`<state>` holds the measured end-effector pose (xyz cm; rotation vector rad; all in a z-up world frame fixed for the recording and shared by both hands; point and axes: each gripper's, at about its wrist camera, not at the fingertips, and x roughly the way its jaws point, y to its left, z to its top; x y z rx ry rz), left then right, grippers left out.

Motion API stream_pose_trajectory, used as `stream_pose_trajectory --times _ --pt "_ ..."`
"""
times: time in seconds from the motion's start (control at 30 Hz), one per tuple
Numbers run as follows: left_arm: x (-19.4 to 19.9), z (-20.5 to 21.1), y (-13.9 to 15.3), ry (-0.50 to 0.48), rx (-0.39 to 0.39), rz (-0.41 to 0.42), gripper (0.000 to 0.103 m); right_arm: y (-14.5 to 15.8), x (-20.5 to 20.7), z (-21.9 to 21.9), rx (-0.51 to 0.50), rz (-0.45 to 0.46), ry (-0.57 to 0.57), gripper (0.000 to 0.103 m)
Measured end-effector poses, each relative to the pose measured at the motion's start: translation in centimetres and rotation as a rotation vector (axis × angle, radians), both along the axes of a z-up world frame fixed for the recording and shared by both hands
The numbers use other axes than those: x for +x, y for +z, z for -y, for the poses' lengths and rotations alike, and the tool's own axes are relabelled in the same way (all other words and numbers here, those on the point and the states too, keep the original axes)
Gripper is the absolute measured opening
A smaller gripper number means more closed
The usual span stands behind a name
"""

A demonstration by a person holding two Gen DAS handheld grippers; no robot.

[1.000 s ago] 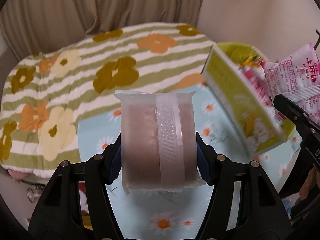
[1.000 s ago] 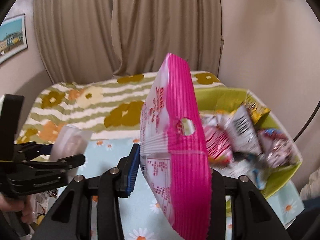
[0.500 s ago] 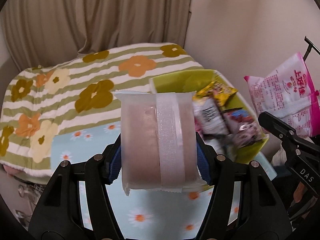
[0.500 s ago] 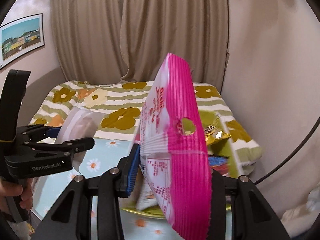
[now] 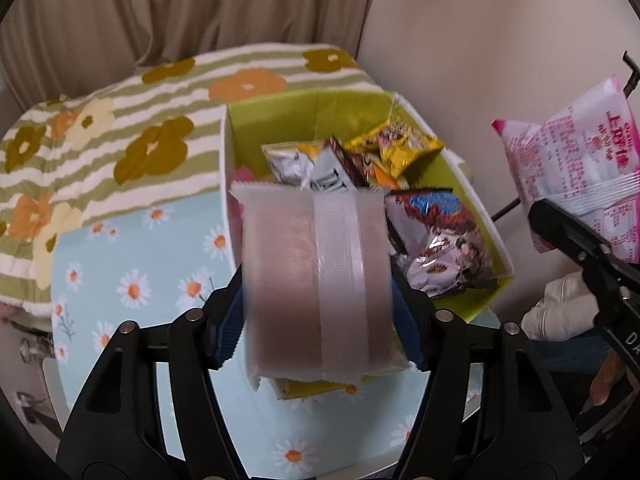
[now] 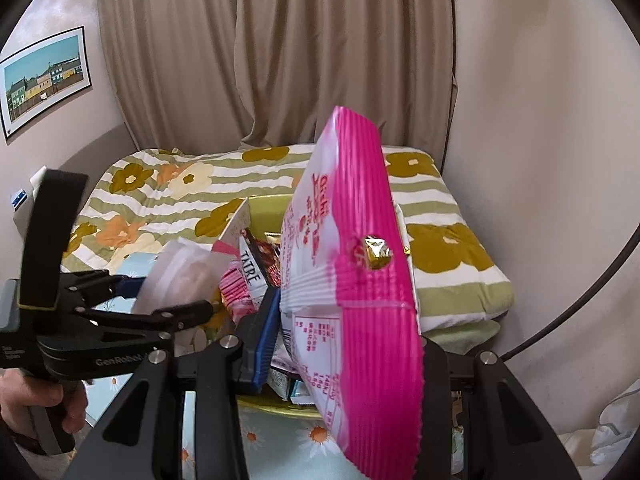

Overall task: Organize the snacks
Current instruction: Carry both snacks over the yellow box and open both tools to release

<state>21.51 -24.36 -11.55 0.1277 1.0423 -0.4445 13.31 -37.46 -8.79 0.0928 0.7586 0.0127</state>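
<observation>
A clear packet with a brownish snack (image 5: pixel 316 280) sits between the blue pads of my left gripper (image 5: pixel 320 332), just above the near edge of the green box (image 5: pixel 280 108). The jaws are opening; the pads stand slightly off the packet's sides and the packet looks blurred. The box holds several wrapped snacks (image 5: pixel 436 236). My right gripper (image 6: pixel 344 352) is shut on a pink and white snack bag (image 6: pixel 352 264), held upright on edge over the box (image 6: pixel 268 208). That bag (image 5: pixel 572 168) shows right of the box in the left wrist view. The left gripper (image 6: pixel 172 292) is at the left, held by a hand (image 6: pixel 36 404).
The box stands on a small table with a light blue daisy cloth (image 5: pixel 140 260). Behind it lies a bed with a green striped flower blanket (image 5: pixel 120 140). Beige curtains (image 6: pixel 280 60) and a plain wall (image 5: pixel 480 40) close off the back and right.
Both grippers have swung across to the green box, which now lies under them. The left jaws have spread a little and the clear packet has gone blurry. The pink bag stays clamped.
</observation>
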Motion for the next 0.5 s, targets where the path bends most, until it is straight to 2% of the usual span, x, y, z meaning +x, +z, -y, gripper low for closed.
stream_pose_trajectory --times 0.07,0.13,0.5 --pt "0.3 0.0 -0.3 0.004 0.039 0.006 0.098 -0.3 0.2 0.3 0.012 -0.011 -0.001 0.038" --pt "0.2 -0.4 -0.1 0.013 0.038 0.032 0.098 -0.7 0.6 0.2 0.017 -0.025 0.006 0.038" --pt "-0.1 -4.1 0.3 0.06 0.064 0.05 0.098 -2.0 2.8 -2.2 0.062 -0.072 0.101 0.04"
